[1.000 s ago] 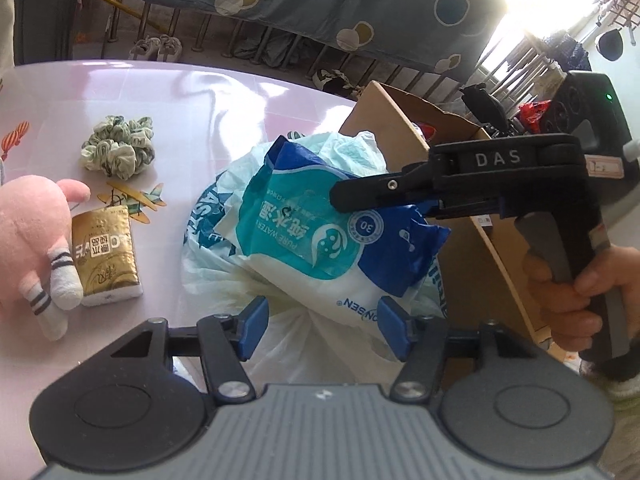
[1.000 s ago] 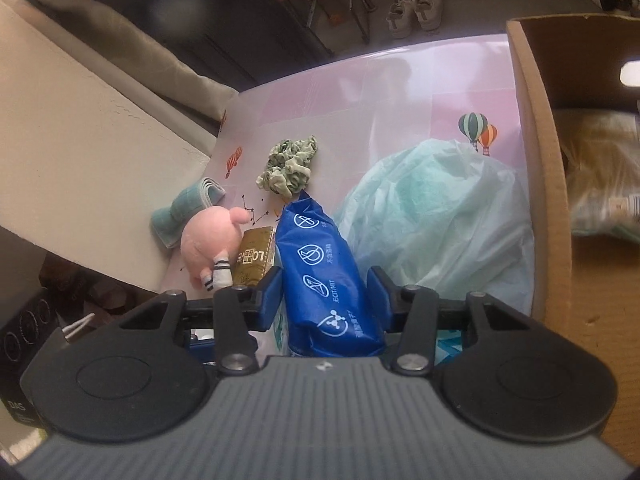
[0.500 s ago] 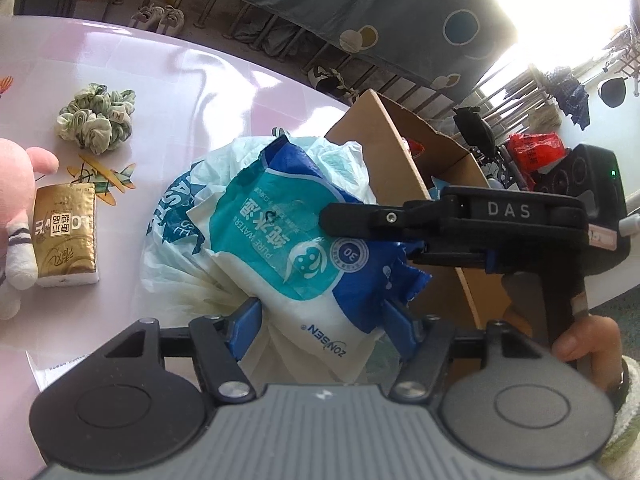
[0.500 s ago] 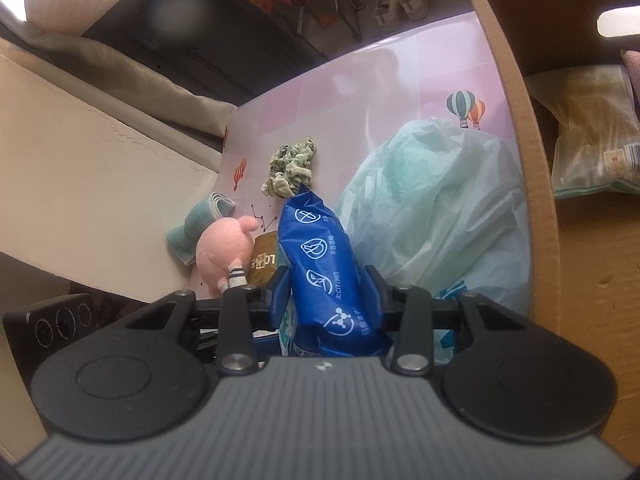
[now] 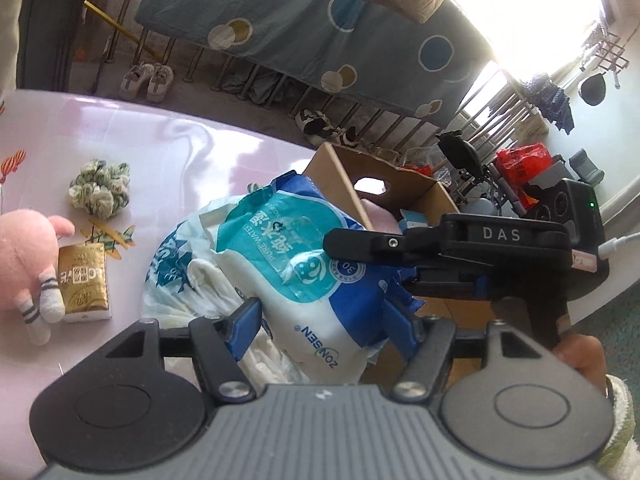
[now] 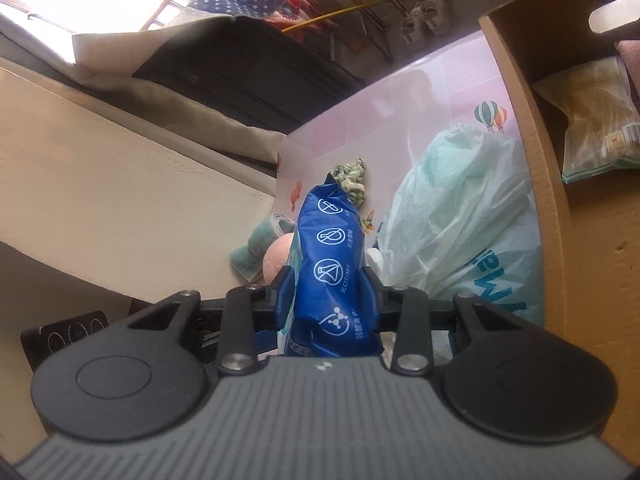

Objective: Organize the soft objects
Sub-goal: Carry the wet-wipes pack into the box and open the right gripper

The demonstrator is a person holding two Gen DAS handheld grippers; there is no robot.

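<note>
A blue, teal and white wet-wipes pack (image 5: pixel 288 248) hangs above a white plastic bag (image 5: pixel 176 264) on the pink table. My right gripper (image 6: pixel 328 292) clamps the pack's blue end (image 6: pixel 336 264) and its jaws are still closing; in the left wrist view it (image 5: pixel 400 256) reaches in from the right. My left gripper (image 5: pixel 322 324) has the pack's white end between its blue pads, which touch both sides. An open cardboard box (image 5: pixel 340 184) stands just behind the bag.
To the left on the table lie a green scrunchie (image 5: pixel 100 188), a pink plush toy (image 5: pixel 24 248), a gold tissue pack (image 5: pixel 82 280) and a rolled teal towel (image 6: pixel 256 248). The box (image 6: pixel 532 160) holds a clear packet (image 6: pixel 596 120). A hand (image 5: pixel 580 360) grips the right tool.
Both grippers have risen with the wipes pack, lifting it off the plastic bag. The pack has slid deeper between the left pads. The right jaws have narrowed on its blue end.
</note>
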